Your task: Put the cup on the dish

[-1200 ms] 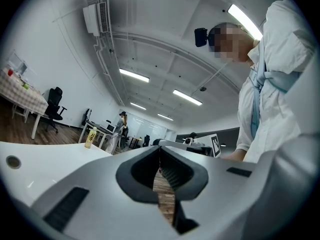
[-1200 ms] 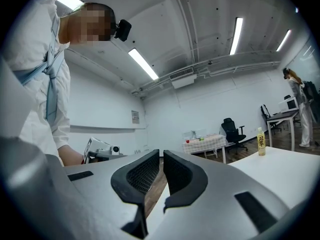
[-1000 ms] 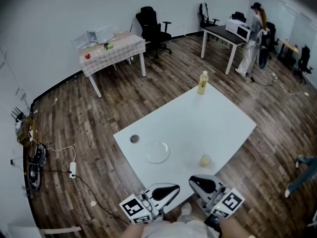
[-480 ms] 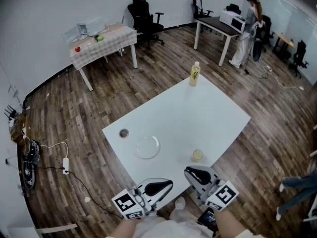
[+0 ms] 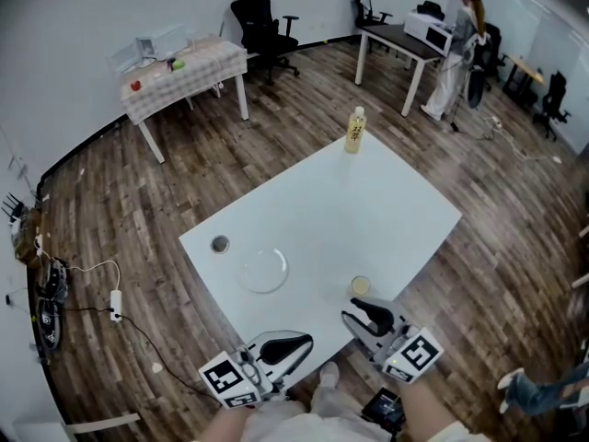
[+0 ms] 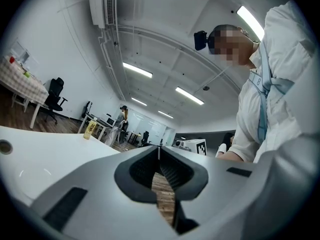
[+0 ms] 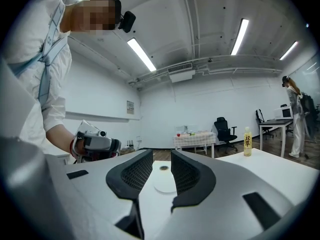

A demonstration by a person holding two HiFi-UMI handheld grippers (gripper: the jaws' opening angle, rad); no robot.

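A small yellowish cup (image 5: 360,285) stands near the front edge of the white table (image 5: 386,219). The clear round dish (image 5: 264,271) lies to its left. My right gripper (image 5: 352,315) hovers just short of the cup at the table's edge. Its jaws are opening with nothing between them, and the dish (image 7: 164,185) shows through their gap in the right gripper view (image 7: 161,155). My left gripper (image 5: 306,341) is held low at the table's front edge. Its jaws are shut (image 6: 159,151) and hold nothing.
A yellow bottle (image 5: 353,130) stands at the table's far corner, and a small dark round thing (image 5: 220,244) lies near the left corner. Beyond are a checked-cloth table (image 5: 179,67), office chairs, a desk and a standing person (image 5: 457,49). Cables lie on the floor at the left (image 5: 55,288).
The head view has swung, so the table sits further left and up in the picture. My right gripper's tip has come a little nearer to the cup.
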